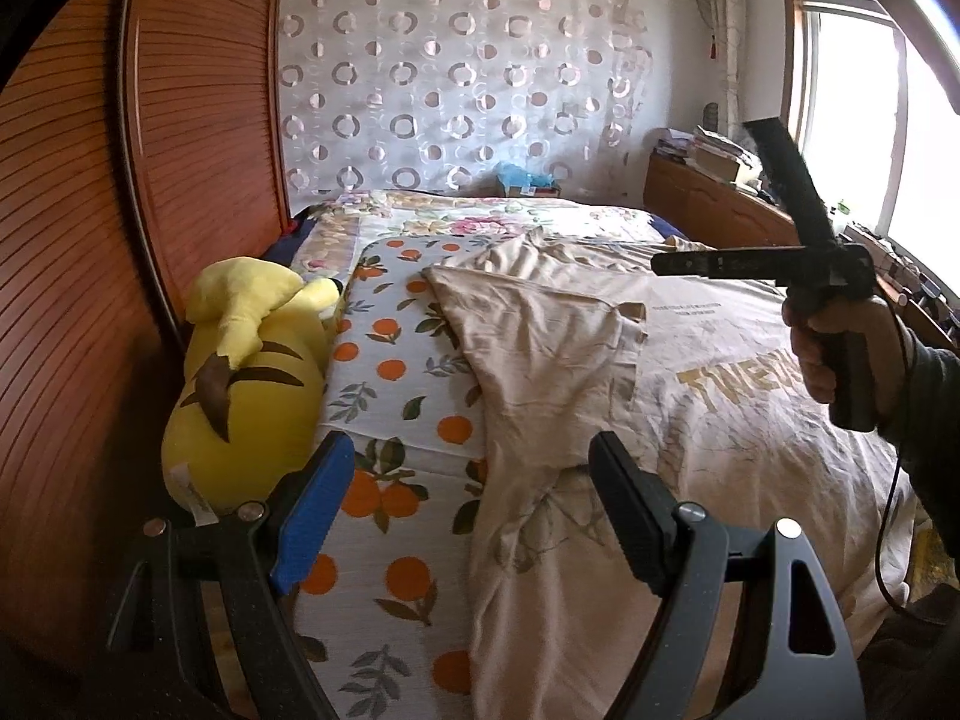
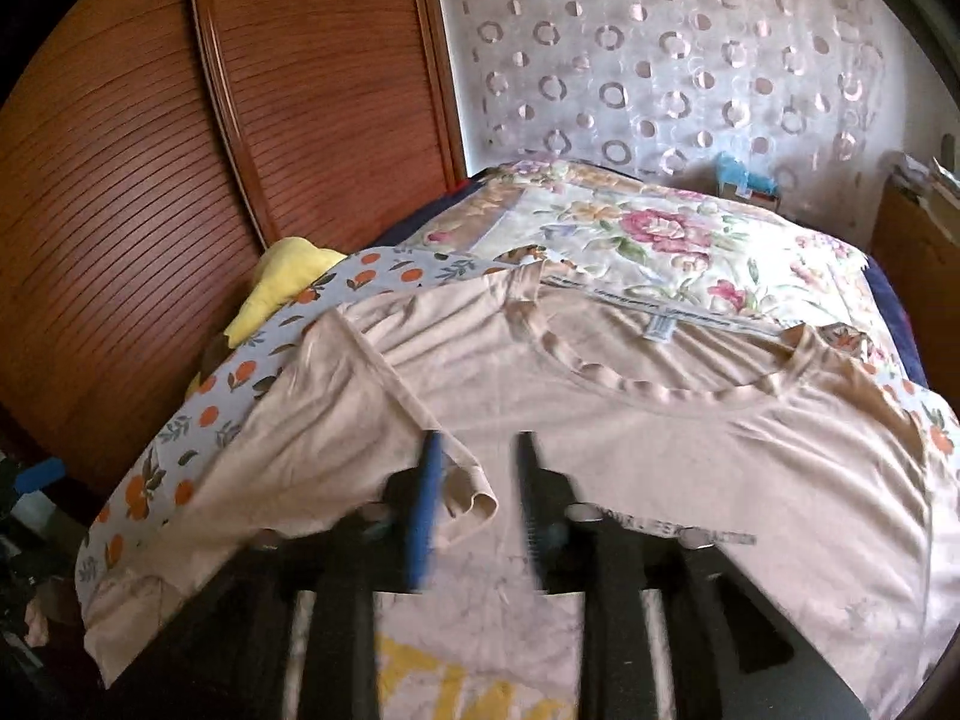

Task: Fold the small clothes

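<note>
A beige T-shirt [image 1: 720, 432] [image 2: 690, 456] with gold lettering lies front up on an orange-print sheet [image 1: 390, 372] on the bed. Its collar [image 2: 660, 387] points toward the far wall. One sleeve [image 1: 540, 348] is folded inward over the chest. My right gripper [image 2: 477, 510] hovers over that sleeve; its hem [image 2: 474, 501] lies loose between the parted blue and black fingers, and neither pad presses on it. My left gripper [image 1: 471, 510] stands wide open above the shirt's left edge, holding nothing. A hand [image 1: 840, 354] holds the right gripper's handle at the right of the left wrist view.
A yellow plush toy [image 1: 240, 372] lies between the bed and a slatted wooden wardrobe door [image 1: 90, 240]. A floral blanket [image 2: 660, 228] covers the far half of the bed. A wooden cabinet piled with books [image 1: 708, 198] stands by the window.
</note>
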Demonstrator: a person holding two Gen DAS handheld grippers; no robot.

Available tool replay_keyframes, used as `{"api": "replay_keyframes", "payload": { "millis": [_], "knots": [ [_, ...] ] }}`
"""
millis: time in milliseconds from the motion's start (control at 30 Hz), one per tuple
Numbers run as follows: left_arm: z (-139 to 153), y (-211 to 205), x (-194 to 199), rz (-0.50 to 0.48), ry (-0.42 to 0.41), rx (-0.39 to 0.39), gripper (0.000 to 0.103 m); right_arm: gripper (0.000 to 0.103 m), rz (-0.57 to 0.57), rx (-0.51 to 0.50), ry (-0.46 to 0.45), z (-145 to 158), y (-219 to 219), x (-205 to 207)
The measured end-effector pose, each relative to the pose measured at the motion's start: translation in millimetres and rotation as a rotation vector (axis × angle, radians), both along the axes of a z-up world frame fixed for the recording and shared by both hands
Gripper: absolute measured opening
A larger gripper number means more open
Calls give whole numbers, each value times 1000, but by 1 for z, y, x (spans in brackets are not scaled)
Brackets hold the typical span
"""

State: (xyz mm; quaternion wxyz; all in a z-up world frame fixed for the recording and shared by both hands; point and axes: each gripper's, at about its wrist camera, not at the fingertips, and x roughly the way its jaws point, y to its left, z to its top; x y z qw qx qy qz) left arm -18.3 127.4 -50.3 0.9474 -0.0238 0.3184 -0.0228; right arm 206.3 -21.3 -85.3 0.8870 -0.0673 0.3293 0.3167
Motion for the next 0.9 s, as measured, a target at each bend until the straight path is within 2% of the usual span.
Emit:
{"api": "replay_keyframes", "payload": {
  "millis": [33,67,133,267,467,667,900],
  "knots": [
    [0,-2,0,-4,1,-2,81,53,5,4,-1,0,-3,-2],
    [-1,-4,1,-10,1,-5,81,61,2,7,-2,2,-8,-8],
    [-2,-8,3,-22,4,-13,81,61,-7,6,-8,16,-22,-11],
    [-6,-20,9,-54,15,-17,81,61,-38,-43,-45,24,-63,-35],
    [-9,-40,19,-119,32,-18,81,62,-90,-73,-8,4,-131,-58],
    [-13,-60,33,-197,63,-29,63,61,-234,-118,19,-16,-204,-83],
    [-21,-73,47,-229,133,-1,44,61,-402,-69,41,-24,-273,-97]
  ]
}}
